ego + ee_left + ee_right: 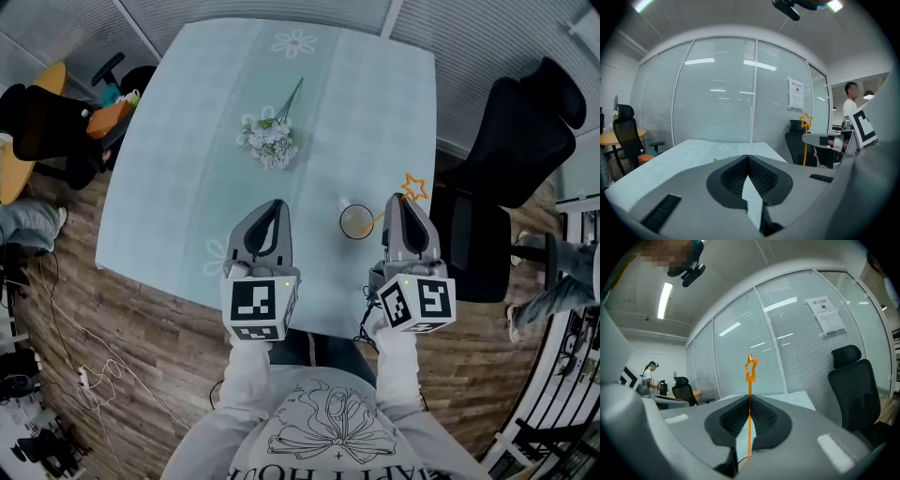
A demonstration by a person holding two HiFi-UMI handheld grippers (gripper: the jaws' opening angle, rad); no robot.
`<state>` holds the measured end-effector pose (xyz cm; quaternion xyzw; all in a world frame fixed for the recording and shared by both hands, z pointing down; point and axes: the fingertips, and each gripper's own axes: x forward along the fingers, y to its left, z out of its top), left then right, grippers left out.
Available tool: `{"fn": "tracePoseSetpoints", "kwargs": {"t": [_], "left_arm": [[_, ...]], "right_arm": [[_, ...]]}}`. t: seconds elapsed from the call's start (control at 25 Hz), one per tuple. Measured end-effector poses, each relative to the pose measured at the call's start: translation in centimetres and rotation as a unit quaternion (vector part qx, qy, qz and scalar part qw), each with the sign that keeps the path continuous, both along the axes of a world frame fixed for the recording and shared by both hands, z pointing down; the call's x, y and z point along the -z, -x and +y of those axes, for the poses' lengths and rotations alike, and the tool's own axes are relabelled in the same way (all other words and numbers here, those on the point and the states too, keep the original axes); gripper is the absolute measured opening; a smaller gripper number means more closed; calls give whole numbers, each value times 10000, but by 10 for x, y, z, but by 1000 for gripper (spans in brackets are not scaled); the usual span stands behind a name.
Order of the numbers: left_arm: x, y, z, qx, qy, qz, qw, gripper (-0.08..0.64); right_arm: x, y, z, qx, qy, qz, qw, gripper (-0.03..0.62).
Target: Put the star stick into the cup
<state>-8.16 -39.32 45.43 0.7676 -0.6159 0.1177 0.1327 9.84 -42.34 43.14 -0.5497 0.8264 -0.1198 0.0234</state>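
An orange star stick [413, 186] is clamped in my right gripper [396, 201], which is shut on its thin shaft. In the right gripper view the shaft runs up between the closed jaws, with the star [750, 367] above them. A clear cup [356, 222] stands on the table just left of that gripper. The stick's lower end slants toward the cup's rim; I cannot tell whether it is inside. My left gripper [277, 206] hangs over the table's near part, shut and empty. From the left gripper view the star stick [805, 121] shows at the right, beyond the closed left gripper [748, 157].
A bunch of pale artificial flowers [269, 139] lies mid-table on the light cloth [187, 169]. A black office chair [520, 141] stands close to the table's right edge. More chairs [56, 117] and floor cables [89, 380] are at the left. A person [851, 101] stands far off.
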Motion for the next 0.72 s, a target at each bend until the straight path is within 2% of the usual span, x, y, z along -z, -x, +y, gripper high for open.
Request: {"fn": "tracePoseSetpoints", "kwargs": {"t": [0.32,0.72], "left_arm": [[-29,-2,-14,-140,224,23,9996,6],[-56,-8,-19,-192,454,46,9988,6]], "right_arm": [[-33,4,-16,-82,281,-10,9996,12],[-74,3,-26,-40,631,256,9977,12]]}}
